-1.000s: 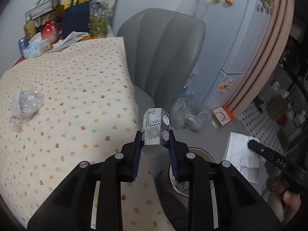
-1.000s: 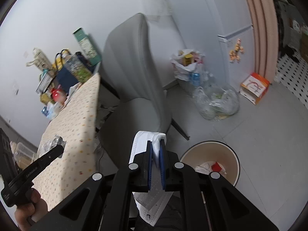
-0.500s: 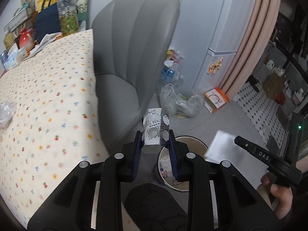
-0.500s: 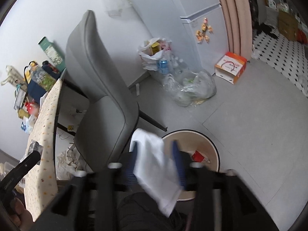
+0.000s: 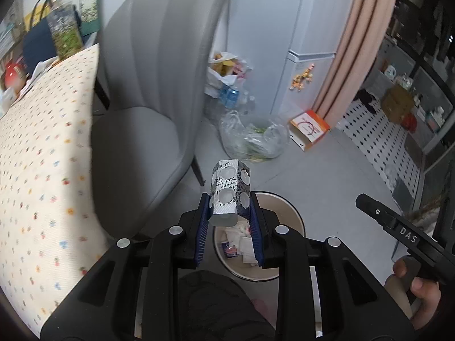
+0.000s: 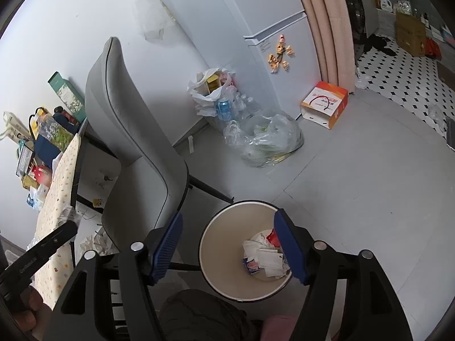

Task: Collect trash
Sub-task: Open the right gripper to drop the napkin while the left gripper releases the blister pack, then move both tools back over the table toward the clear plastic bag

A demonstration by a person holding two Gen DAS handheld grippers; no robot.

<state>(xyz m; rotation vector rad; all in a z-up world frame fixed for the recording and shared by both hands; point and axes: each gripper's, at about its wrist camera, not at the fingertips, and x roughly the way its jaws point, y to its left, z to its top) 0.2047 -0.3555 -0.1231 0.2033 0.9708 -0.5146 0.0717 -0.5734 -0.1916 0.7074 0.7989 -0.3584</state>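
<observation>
Left wrist view: the left gripper (image 5: 229,221), at lower centre of the frame, has its blue pads clamped on a folded silver blister pack (image 5: 230,191) that stands up between them. Printed Chinese characters cover the foil; the two large ones look like "盐酸", and the smaller lines are too fine to read. Round pill pockets show white. By its look the pack is very light, thin and springy, with a slick foil face, so it would likely slip from a loose pinch; the hold on its lower half, across the fold, seems secure. Just below and behind the pads sits the round cream trash bin (image 5: 295,221), holding white scraps. At right edge, a hand grips the other tool's black handle, marked "DAS". A grey chair (image 5: 159,91) fills the upper centre, and a dotted tablecloth (image 5: 42,170) the left

Right wrist view: the right gripper (image 6: 227,244), at lower centre, has its jaws opening wide with nothing between them. The bin (image 6: 216,244) lies directly beneath, with crumpled white paper (image 6: 267,255) and a red scrap inside. An orange and white box (image 6: 324,102) at upper right bears red writing, unreadable here
</observation>
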